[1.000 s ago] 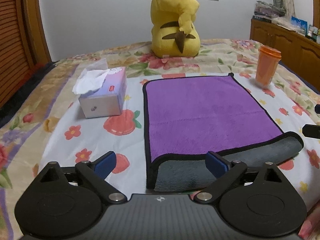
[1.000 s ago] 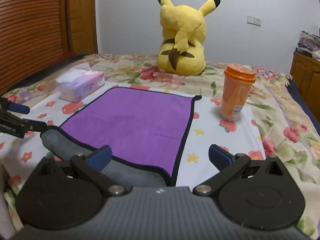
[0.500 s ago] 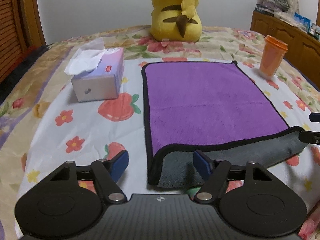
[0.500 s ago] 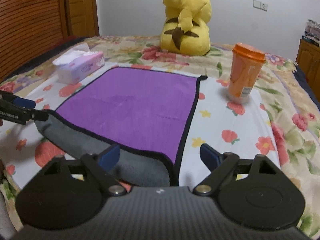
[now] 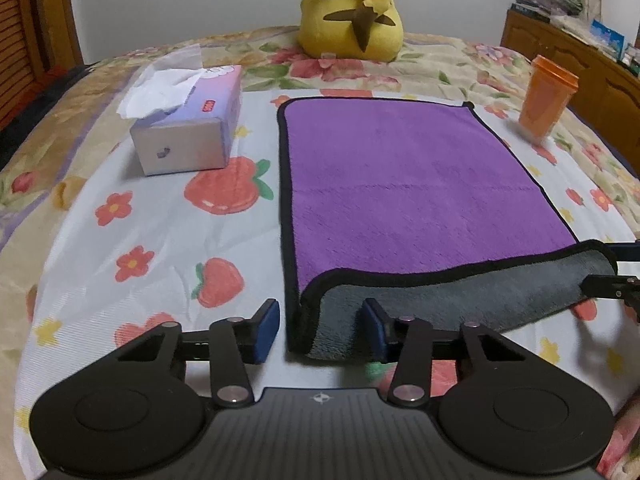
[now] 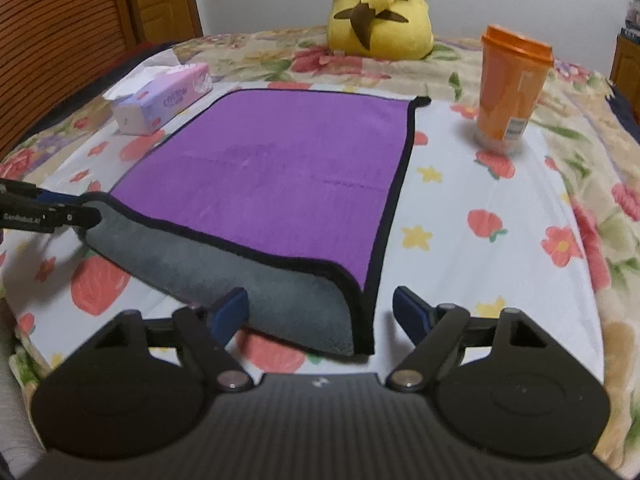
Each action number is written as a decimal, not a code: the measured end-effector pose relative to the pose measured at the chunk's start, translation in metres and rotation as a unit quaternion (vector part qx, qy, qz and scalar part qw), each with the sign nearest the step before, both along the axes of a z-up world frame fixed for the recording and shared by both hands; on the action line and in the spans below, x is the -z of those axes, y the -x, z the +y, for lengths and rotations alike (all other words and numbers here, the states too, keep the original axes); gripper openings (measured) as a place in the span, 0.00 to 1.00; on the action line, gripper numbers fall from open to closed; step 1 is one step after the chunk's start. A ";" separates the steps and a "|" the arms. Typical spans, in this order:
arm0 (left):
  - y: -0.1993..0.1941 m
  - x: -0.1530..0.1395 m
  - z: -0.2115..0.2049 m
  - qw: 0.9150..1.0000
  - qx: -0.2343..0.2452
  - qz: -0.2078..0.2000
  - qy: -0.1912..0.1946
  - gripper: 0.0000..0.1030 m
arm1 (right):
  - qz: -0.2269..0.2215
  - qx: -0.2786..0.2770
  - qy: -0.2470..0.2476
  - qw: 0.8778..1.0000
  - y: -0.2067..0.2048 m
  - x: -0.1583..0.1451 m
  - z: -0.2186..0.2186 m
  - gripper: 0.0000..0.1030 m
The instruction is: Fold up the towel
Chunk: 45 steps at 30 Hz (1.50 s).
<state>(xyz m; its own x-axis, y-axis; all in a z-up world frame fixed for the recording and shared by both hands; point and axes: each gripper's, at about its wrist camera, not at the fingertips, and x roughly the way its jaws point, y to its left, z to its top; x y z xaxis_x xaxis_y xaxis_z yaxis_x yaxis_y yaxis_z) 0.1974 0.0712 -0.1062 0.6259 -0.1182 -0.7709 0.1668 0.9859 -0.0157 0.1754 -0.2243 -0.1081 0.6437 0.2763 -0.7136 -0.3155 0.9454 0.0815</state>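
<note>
A purple towel with black trim lies flat on the flowered bed, also in the right wrist view. Its near edge is rolled over, showing the grey underside. My left gripper is open, its two fingers on either side of the near left corner. My right gripper is open, its fingers on either side of the near right corner. Each gripper's fingers show at the edge of the other view, the right gripper's and the left gripper's.
A tissue box stands left of the towel. An orange cup stands to its right. A yellow plush toy sits behind. A wooden cabinet is at the far right, a slatted wooden wall on the left.
Both grippers have dropped lower and moved forward onto the rolled near edge. Their jaws have narrowed around the two near corners. The towel has not shifted.
</note>
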 end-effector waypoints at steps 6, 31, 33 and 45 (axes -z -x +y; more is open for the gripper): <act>0.000 0.002 -0.001 1.000 0.005 0.007 0.000 0.44 | 0.009 -0.004 -0.009 1.000 -0.001 0.001 -0.001 0.65; 0.008 -0.006 -0.012 0.999 0.039 -0.019 -0.009 0.10 | -0.006 -0.014 0.013 1.000 -0.001 0.000 0.001 0.08; 0.010 -0.010 -0.013 0.999 0.040 -0.027 -0.006 0.10 | -0.009 -0.014 0.012 1.000 0.000 -0.001 0.001 0.05; 0.018 -0.034 -0.015 0.996 0.037 -0.081 0.007 0.09 | -0.053 -0.006 -0.015 0.998 -0.001 -0.021 -0.004 0.05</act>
